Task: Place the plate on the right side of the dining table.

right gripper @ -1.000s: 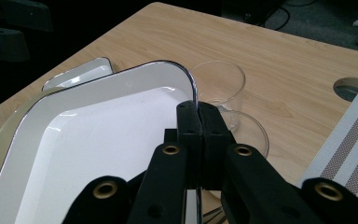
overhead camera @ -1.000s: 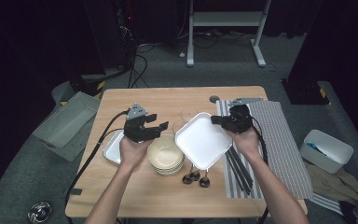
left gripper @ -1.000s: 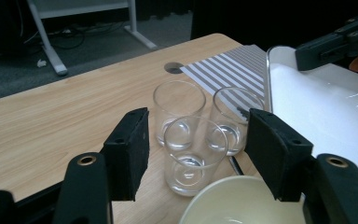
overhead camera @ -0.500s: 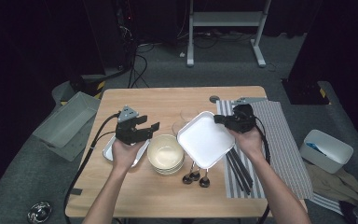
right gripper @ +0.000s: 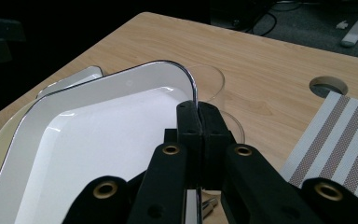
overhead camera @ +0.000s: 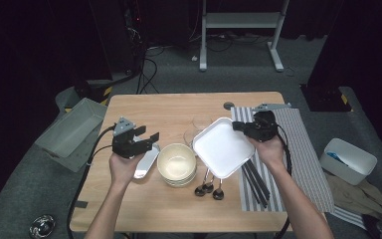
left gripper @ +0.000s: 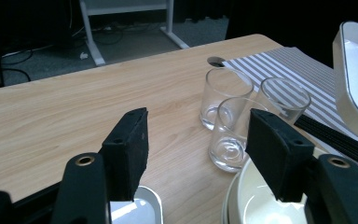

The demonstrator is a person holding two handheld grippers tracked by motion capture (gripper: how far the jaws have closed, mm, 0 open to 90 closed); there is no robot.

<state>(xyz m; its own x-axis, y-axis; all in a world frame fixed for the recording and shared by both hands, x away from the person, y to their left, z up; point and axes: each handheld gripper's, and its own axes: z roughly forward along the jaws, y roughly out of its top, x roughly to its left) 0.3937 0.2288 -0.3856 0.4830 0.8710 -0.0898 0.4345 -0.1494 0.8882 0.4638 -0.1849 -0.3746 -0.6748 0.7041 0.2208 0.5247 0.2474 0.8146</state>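
- A dark room with cables on the floor surrounds a wooden counter (overhead camera: 179, 107), which carries a striped mat (overhead camera: 303, 149) on its right side.
- The right hand-held gripper (overhead camera: 242, 127) has its jaws clamped on the rim of a white square plate (overhead camera: 223, 148), holding it tilted above the counter, beside a stack of cream bowls (overhead camera: 176, 163); it has barely shifted since a second ago.
- The left hand-held gripper (overhead camera: 146, 140) has its jaws apart with nothing between them (seen plainly in its own view).
- It has drifted leftward from the bowls and now hovers over a small silvery tray (overhead camera: 146, 162).
- Three clear glasses (left gripper: 228, 135) stand together behind the bowls; spoons (overhead camera: 208, 188) lie in front.
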